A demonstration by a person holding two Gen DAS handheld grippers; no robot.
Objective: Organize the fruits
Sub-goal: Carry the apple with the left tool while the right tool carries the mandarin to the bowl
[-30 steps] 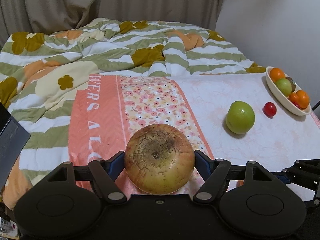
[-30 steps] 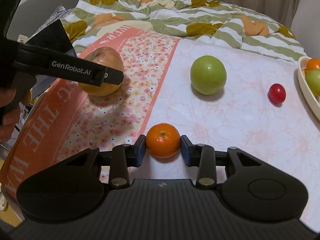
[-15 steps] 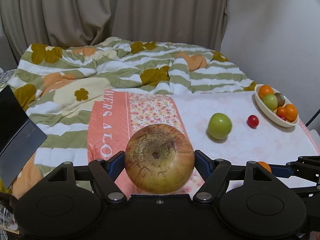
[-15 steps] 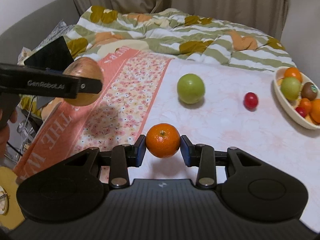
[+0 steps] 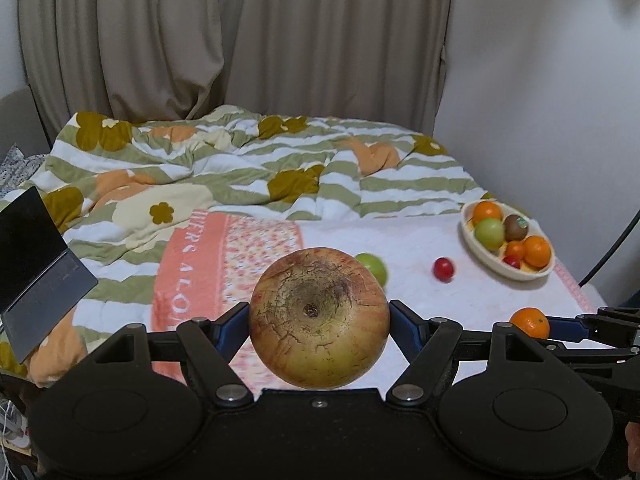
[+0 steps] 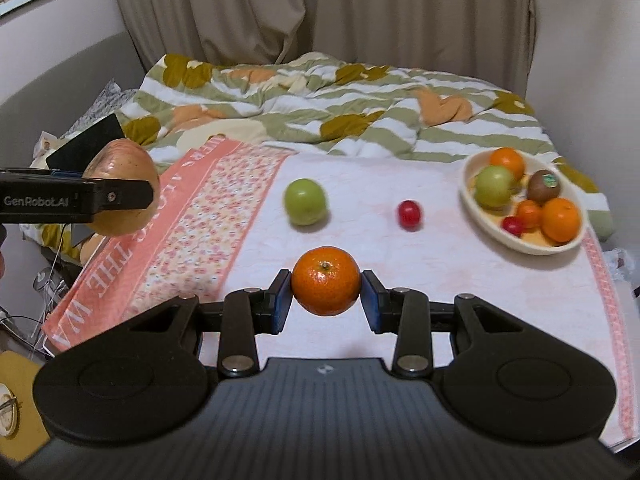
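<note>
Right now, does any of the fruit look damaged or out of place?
The apple held in the left gripper has brown, cracked skin around its dimple, so it looks weathered. A green apple and a small red fruit lie loose on the bed, outside the bowl.

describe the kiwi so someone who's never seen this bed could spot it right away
On the pale sheet at the right side of the bed sits a cream oval bowl full of fruit. The kiwi lies along its far right edge, between an orange behind and a larger orange in front. It is the only brown, fuzzy fruit there, and it carries a small green sticker.
</note>
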